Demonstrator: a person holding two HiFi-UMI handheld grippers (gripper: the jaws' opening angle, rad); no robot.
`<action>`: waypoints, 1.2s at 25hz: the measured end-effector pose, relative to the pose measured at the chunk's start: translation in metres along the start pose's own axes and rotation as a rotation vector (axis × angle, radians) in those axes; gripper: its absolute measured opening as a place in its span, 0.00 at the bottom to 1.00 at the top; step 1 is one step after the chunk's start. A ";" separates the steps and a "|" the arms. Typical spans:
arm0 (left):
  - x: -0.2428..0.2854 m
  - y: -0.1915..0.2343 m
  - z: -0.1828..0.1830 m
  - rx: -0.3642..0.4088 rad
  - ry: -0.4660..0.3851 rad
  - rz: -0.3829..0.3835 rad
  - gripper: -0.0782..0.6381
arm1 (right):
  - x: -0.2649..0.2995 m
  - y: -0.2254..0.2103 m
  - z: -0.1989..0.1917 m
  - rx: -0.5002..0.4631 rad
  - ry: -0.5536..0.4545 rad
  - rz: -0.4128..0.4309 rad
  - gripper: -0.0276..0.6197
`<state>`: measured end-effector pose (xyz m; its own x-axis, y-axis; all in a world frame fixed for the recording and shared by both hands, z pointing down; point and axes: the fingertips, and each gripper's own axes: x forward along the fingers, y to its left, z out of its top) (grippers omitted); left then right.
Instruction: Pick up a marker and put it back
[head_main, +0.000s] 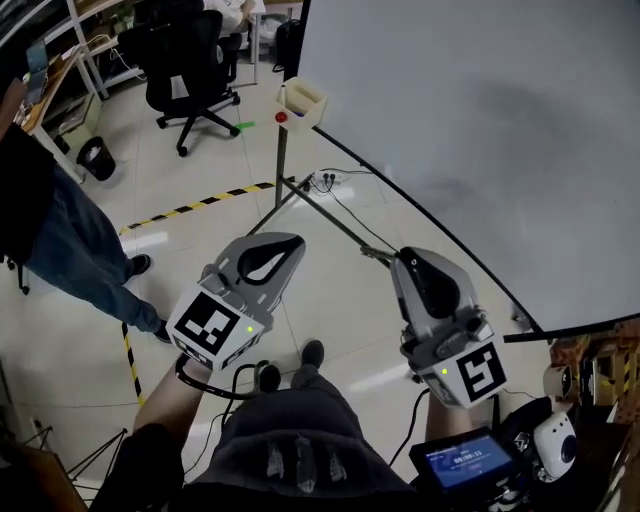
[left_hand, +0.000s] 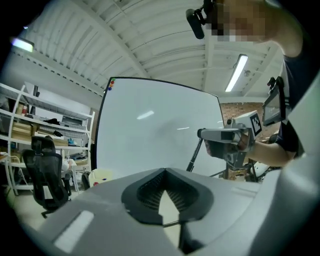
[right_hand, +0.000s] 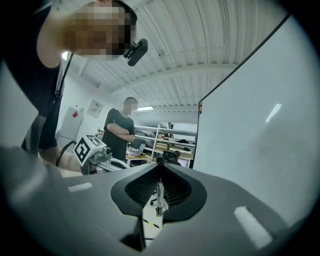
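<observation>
- Head view: the person holds the left claw (head_main: 272, 258) and the right claw (head_main: 425, 275) out level over the pale floor (head_main: 200, 180). The two are well apart, each with its tag cube (head_main: 213, 325) nearest the body. What either claw holds can't be read from up here.
- Head view: the whiteboard (head_main: 470, 130) fills the upper right and is cut off by the frame. A cream pen box (head_main: 303, 100) sits at its far corner, and what's in it is too small to tell. A bystander (head_main: 70, 240) in jeans stands at the left, partly cut off by the edge, near a black office chair (head_main: 190, 55).
- Left gripper view: the left claw (left_hand: 162, 202) is clenched with nothing in it. Beyond it are the whiteboard and the right claw (left_hand: 222, 135), seen side-on, with its tip too small to read.
- Right gripper view: the right claw (right_hand: 159, 206) is pinched on a slim pale stick standing upright between its jaws. As far as I can make out this is the marker (right_hand: 159, 194), though only a sliver shows. The whiteboard's edge runs up the right. The bystander stands with arms folded behind the left claw's cube.
</observation>
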<state>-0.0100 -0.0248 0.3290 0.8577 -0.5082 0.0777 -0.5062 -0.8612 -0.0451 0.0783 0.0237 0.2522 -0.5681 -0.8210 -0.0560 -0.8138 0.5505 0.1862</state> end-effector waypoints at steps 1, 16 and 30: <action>-0.006 -0.006 -0.002 -0.010 0.002 -0.017 0.12 | -0.008 0.008 -0.001 -0.003 0.011 -0.013 0.09; -0.002 -0.179 0.030 0.019 -0.030 -0.083 0.12 | -0.225 0.016 0.024 0.014 -0.054 -0.129 0.09; 0.014 -0.385 0.046 0.085 -0.060 -0.105 0.12 | -0.426 0.006 0.010 0.092 -0.027 -0.118 0.09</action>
<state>0.2016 0.2999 0.3016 0.9108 -0.4120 0.0272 -0.4060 -0.9055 -0.1239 0.3142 0.3777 0.2676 -0.4697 -0.8772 -0.0992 -0.8823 0.4627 0.0861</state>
